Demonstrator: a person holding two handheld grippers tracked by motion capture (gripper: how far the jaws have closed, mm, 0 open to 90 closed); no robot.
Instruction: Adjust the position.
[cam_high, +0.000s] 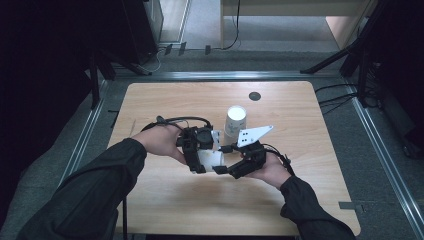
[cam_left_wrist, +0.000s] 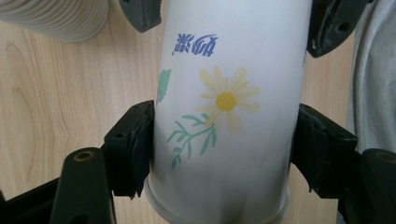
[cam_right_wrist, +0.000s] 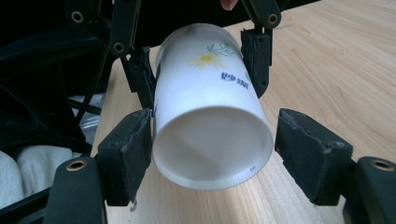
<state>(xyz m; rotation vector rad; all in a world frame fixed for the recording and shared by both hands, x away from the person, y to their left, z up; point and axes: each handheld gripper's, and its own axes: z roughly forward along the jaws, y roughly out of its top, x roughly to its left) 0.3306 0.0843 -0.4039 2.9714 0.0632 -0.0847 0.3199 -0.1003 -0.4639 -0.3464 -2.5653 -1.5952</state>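
A person at a light wooden table (cam_high: 165, 200) holds a white paper cup (cam_high: 211, 159) on its side between two hand-held grippers, just in front of a stack of paper cups (cam_high: 235, 124) that stands upside down near the middle of the tabletop.

The left gripper (cam_high: 200, 162) is clamped on the cup: in the left gripper view both black pads press against the cup's (cam_left_wrist: 224, 116) wall close to the rolled rim, one on each side, with a yellow daisy, green stem and blue lettering printed between them. The ribbed edge of the stack (cam_left_wrist: 60, 18) shows just beyond the cup at upper left in that view.

The right gripper (cam_high: 222, 170) meets the cup from the side opposite the left gripper. In the right gripper view the cup's (cam_right_wrist: 210, 126) recessed base faces the camera; one pad touches the cup's wall, while the other pad stands a little apart from it, so these jaws are parted around the base rather than closed on it. The left gripper's (cam_right_wrist: 198, 60) jaws show farther along the cup, gripping it near the rim.

Both forearms wear dark sleeves (cam_high: 90, 195).
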